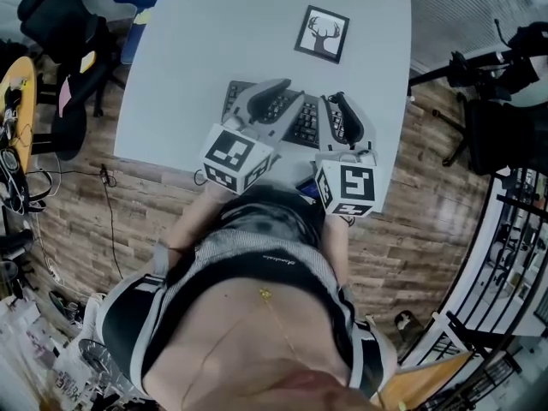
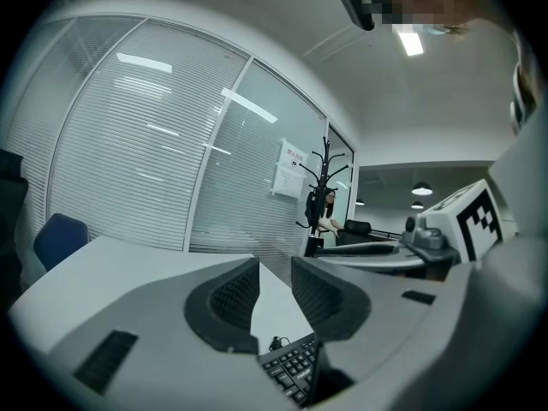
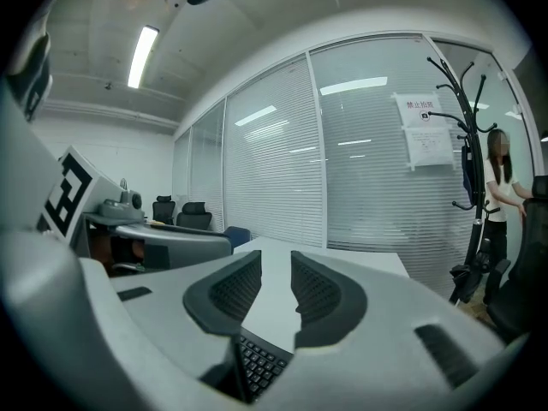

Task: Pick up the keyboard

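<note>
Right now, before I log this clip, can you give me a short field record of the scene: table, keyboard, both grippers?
surface: white table
keyboard: black, lying at the table's near edge
other item: framed deer picture, farther back, apart from the keyboard
left gripper: jaws apart, nothing between them, above the keyboard's left part
right gripper: jaws apart, nothing between them, above the keyboard's right part
task status: keyboard not yet gripped

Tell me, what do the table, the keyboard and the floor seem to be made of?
Table: smooth, matte white top, probably laminate or painted board; no grain shows.
Keyboard: black with dull keys, most likely plastic.
Floor: brown planks with visible grain and a soft sheen, so wood or wood-look laminate; the pictures cannot settle which.
</note>
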A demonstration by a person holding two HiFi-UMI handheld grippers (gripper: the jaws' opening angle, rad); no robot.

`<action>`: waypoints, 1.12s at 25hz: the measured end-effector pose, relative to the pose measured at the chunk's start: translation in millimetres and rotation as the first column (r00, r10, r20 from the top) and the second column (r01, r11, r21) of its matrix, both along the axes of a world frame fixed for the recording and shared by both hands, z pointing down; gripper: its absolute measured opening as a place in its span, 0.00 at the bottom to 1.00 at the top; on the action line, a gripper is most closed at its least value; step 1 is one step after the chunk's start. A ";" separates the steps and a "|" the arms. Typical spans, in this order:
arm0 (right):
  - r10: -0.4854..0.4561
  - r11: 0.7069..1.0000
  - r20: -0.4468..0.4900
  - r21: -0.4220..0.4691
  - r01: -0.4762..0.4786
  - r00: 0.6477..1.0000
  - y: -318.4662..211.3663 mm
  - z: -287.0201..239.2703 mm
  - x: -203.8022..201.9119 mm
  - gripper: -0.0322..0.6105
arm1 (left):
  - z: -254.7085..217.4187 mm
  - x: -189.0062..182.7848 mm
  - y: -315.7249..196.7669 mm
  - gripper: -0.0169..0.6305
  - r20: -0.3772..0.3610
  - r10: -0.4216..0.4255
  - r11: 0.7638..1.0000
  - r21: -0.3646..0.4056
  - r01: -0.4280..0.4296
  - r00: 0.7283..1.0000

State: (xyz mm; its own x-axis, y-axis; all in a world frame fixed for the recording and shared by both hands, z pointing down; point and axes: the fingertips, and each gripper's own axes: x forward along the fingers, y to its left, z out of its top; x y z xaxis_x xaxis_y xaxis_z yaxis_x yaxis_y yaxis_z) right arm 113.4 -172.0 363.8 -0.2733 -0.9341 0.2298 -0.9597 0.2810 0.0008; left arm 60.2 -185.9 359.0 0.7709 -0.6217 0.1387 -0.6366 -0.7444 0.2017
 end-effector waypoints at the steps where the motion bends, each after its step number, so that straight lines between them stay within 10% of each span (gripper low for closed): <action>1: 0.000 1.000 0.000 -0.004 0.000 1.000 -0.9 1.7 0.2 0.22 | 2.2 -0.9 -1.4 0.17 0.003 -0.005 1.000 -0.003 0.005 1.000; 28: 0.090 0.945 -0.138 -0.300 -0.129 0.986 2.3 130.6 65.1 0.22 | 124.9 -52.8 -37.3 0.17 0.162 -0.081 0.968 -0.224 0.117 0.983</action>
State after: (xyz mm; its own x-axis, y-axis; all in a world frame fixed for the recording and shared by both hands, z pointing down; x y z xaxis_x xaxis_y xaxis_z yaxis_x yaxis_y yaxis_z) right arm 178.5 -169.7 494.4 -0.1256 -0.8356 0.5348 -0.9826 0.1793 0.0494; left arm 7.4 -223.2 484.0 0.6664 -0.6308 0.3974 -0.7408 -0.6207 0.2570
